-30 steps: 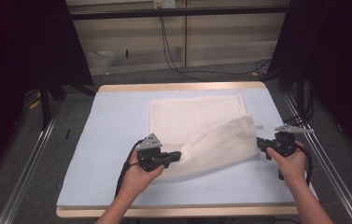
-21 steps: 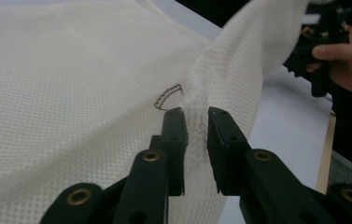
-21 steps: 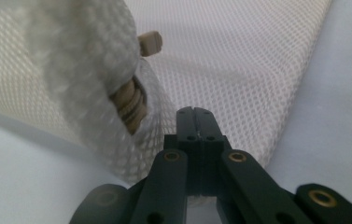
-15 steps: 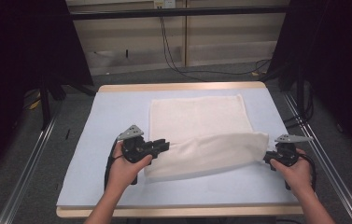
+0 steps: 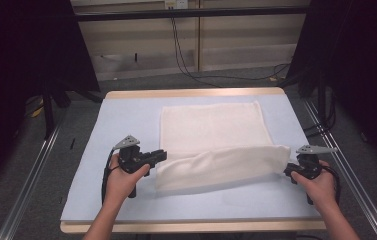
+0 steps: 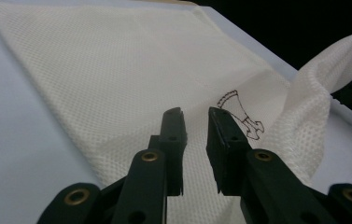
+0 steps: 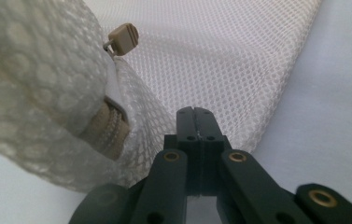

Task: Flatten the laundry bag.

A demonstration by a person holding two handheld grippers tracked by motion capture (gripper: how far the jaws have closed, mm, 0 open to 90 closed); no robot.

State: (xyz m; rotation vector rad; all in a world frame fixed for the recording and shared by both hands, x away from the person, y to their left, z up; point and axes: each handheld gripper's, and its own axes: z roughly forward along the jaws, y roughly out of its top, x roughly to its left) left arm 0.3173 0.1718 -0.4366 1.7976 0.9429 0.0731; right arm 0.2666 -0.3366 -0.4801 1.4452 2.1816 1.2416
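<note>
**White mesh bag, half folded on tabletop**

Item: white mesh bag, lying on the pale blue tabletop, right of centre. Far portion lies flat; near edge is folded over into a raised band running from the left gripper to the right gripper. A small dark drawn mark shows on the flat mesh in the left gripper view. A beige zipper pull and a strip of beige zipper tape show at the bunched corner in the right gripper view.

Left gripper: held in the left hand, at the left end of the fold, just beside the mesh. Fingers stand a narrow gap apart above the mesh, holding nothing.

Right gripper: held in the right hand, at the right end of the fold. Fingers pressed together with no gap; the bunched mesh corner rises just beside them, but whether mesh is pinched between them cannot be told.

Surroundings: grey floor, cables beyond the tabletop.
</note>
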